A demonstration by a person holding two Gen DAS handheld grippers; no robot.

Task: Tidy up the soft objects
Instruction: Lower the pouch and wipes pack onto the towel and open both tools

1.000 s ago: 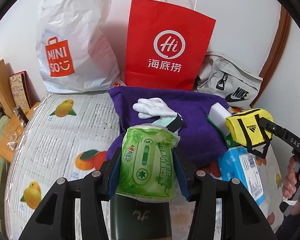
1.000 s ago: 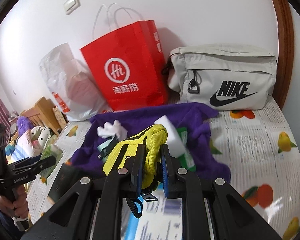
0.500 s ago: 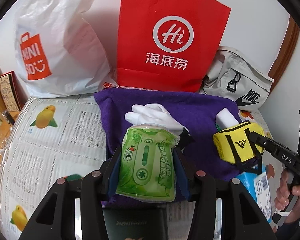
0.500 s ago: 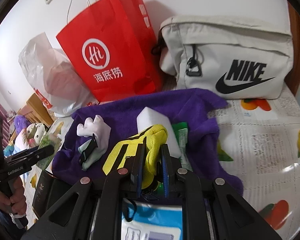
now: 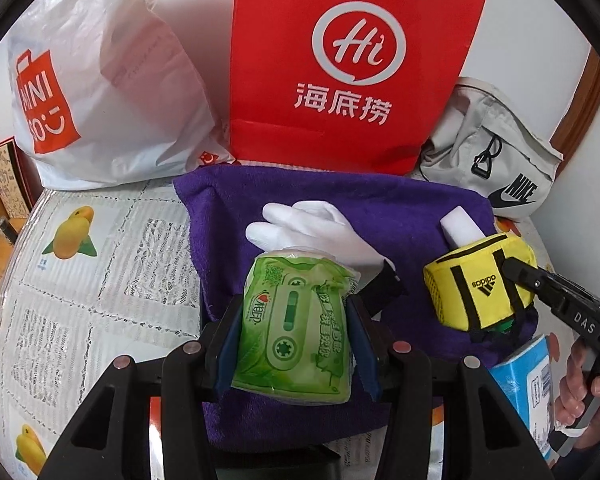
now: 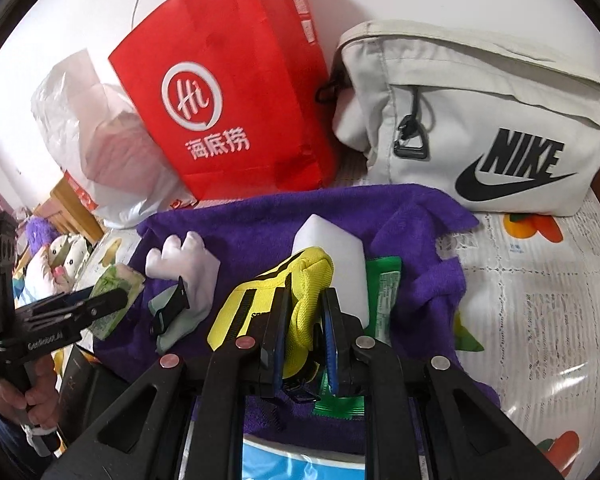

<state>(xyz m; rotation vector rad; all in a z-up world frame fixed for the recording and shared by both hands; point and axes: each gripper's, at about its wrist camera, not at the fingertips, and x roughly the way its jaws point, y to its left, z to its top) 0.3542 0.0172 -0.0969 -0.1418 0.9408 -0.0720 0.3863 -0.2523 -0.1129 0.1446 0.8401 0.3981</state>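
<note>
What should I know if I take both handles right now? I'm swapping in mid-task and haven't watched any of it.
Left tool: shut on the green tissue pack, held over the purple towel.
Right tool: shut on the yellow pouch, pinching its fabric, also above the towel.
On the towel: white glove, white sponge block, a green packet beside it.
Behind: white plastic bag, red paper bag, grey Nike bag.
Done: both items picked up.
Left: neither is set down yet; the destination is not evident.
</note>
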